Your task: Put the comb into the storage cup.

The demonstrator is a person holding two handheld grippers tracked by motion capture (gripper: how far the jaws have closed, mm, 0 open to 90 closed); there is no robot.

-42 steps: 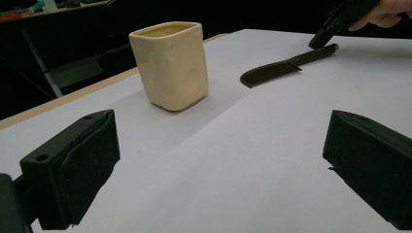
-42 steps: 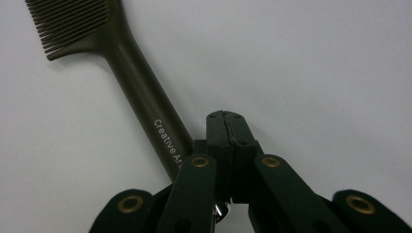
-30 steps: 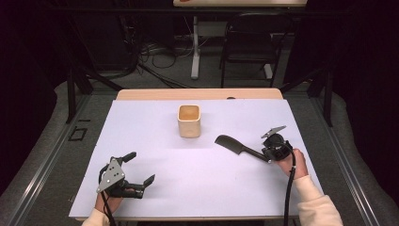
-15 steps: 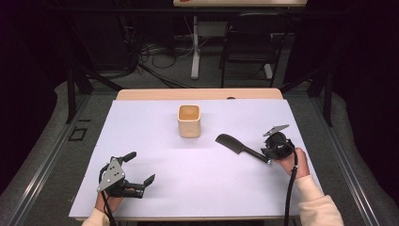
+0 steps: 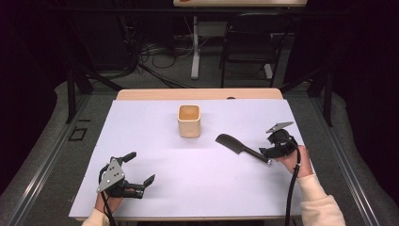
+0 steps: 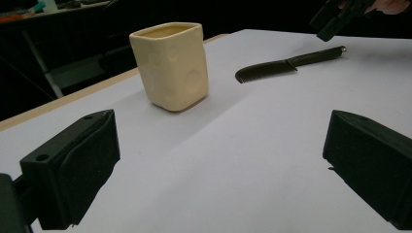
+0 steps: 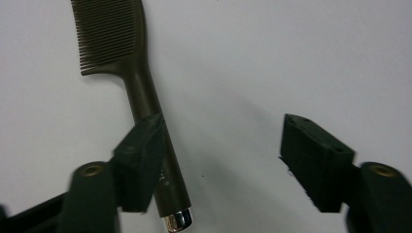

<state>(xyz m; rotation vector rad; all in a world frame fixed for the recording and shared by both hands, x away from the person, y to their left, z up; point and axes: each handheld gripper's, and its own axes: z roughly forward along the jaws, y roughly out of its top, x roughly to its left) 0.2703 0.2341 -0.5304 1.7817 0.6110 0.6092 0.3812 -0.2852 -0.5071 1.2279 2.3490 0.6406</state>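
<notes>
A dark comb (image 5: 240, 147) lies flat on the white table cover (image 5: 197, 188), its handle end pointing at my right gripper (image 5: 269, 151). In the right gripper view the comb (image 7: 141, 92) has its handle between the jaws, close by the left one, and my right gripper (image 7: 221, 155) is open; its jaws have just been opening. A cream square cup (image 5: 189, 121) stands upright at mid-table. My left gripper (image 5: 141, 167) rests open at the front left, with nothing between its jaws. The left gripper view faces the cup (image 6: 170, 63) and the comb (image 6: 286, 65).
The wooden table edge (image 5: 197, 94) shows behind the white cover. A black chair (image 5: 249, 42) and cables stand on the floor beyond the table. Bare cover lies between the two grippers and left of the cup.
The right gripper's jaws have gone from shut on the comb's handle to open, and the comb now lies loose on the table. The left gripper has stayed where it was.
</notes>
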